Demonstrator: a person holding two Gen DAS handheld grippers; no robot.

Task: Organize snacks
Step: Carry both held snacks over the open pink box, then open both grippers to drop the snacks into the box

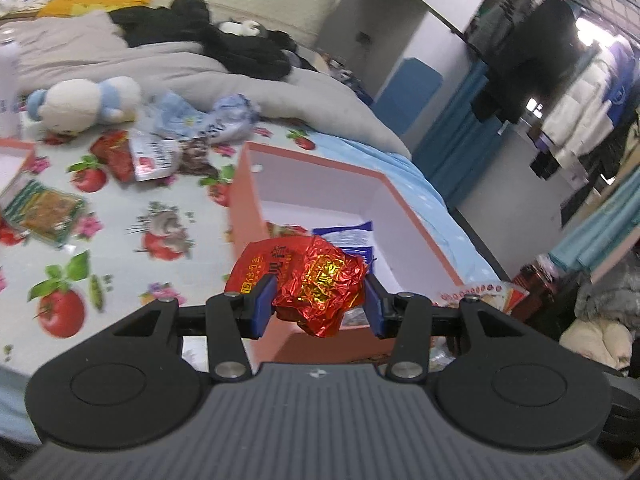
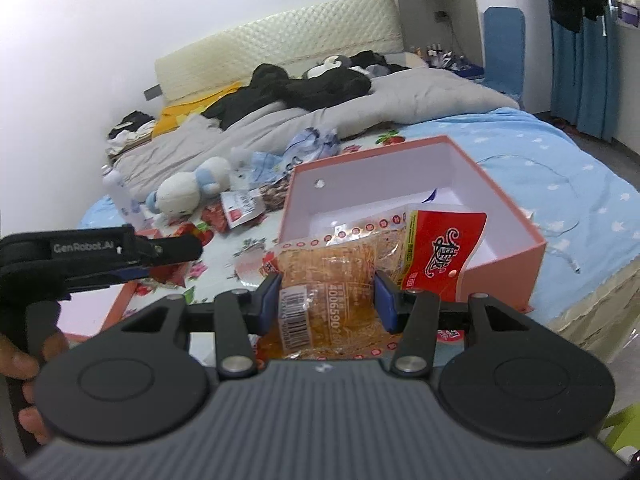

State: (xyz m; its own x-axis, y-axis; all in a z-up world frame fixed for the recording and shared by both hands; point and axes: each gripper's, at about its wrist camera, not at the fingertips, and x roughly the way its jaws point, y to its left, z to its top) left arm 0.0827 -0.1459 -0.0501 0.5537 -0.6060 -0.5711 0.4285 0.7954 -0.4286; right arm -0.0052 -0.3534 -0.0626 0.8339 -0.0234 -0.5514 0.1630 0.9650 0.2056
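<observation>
My left gripper (image 1: 318,306) is shut on a crumpled red foil snack pack (image 1: 316,284), held just in front of the near wall of the open pink box (image 1: 384,184). A blue-and-white packet (image 1: 348,238) lies inside that box. My right gripper (image 2: 327,300) is shut on a clear orange snack bag with a red label (image 2: 352,272), held in front of the same pink box (image 2: 512,216). The left gripper (image 2: 160,252) shows at the left edge of the right wrist view, with a person's hand (image 2: 20,364) below it.
Loose snack packs (image 1: 140,156) and a green-edged packet (image 1: 44,208) lie on the tomato-print sheet. A plush toy (image 1: 80,104), a white bottle (image 1: 8,80), a grey duvet (image 2: 400,100) and dark clothes crowd the bed. A second pink box (image 1: 16,160) sits at the left.
</observation>
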